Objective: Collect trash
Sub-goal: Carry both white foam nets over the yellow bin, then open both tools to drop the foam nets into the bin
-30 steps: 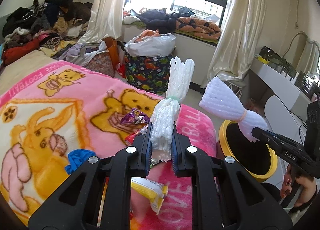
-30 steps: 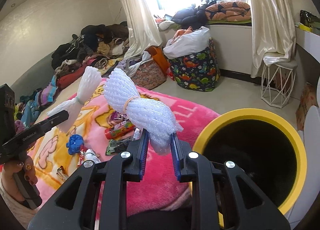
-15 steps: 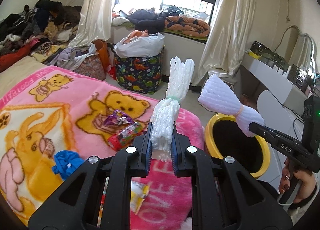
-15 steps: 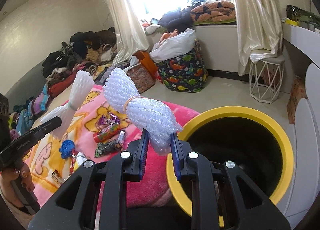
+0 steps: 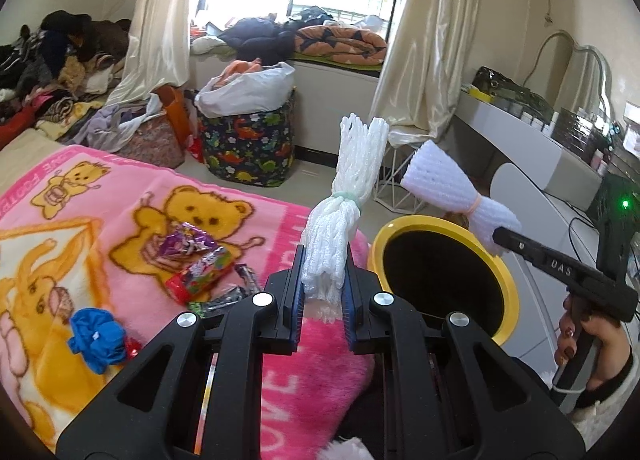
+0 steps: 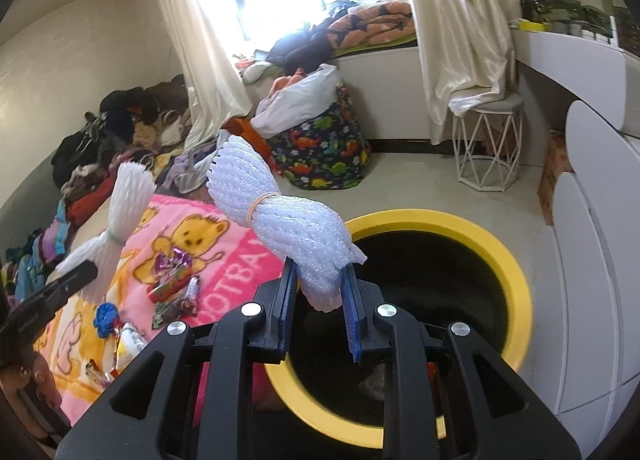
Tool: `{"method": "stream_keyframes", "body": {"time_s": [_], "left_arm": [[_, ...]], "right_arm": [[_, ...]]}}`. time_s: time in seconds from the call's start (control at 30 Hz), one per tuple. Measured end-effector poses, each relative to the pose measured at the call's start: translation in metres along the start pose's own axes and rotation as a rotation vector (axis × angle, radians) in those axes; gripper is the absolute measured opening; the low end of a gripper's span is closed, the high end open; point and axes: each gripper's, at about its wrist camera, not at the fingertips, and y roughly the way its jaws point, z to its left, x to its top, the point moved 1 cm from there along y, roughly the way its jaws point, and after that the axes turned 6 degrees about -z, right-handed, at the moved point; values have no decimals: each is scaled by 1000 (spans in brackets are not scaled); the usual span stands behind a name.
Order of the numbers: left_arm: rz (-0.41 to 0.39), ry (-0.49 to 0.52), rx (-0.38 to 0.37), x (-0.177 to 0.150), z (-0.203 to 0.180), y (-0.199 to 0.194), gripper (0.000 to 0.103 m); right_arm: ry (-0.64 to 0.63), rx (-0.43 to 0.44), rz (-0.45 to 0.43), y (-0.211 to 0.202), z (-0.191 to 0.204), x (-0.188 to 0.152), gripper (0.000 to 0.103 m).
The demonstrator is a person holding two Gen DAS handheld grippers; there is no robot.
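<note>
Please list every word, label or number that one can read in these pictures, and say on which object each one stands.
"DAS": on the arm of the right gripper, seen from the left wrist.
"OTBA": cut-off letters on the pink blanket.
"OVE": cut-off letters on the blanket's near edge, left wrist view.
Snack wrappers: print too small to read.

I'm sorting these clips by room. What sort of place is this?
Most likely a lived-in bedroom: a pink bear blanket spread on what looks like a bed, clothes piled along the wall, and curtains at a big window.

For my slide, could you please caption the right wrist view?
Right gripper clamps a white foam-net bundle above the yellow-rimmed black trash bin.
</note>
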Motion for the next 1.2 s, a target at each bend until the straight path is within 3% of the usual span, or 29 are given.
{"method": "stream_keyframes", "body": {"time_s": [0.63,1.2], "left_arm": [[55,88,-81,-17,-55,22,11],[150,153,-135,-33,-101,66,11]], "right_arm": [[64,-125,-14,-10,-45,0,21],[124,-228,49,3,-84,-14,21]]}}
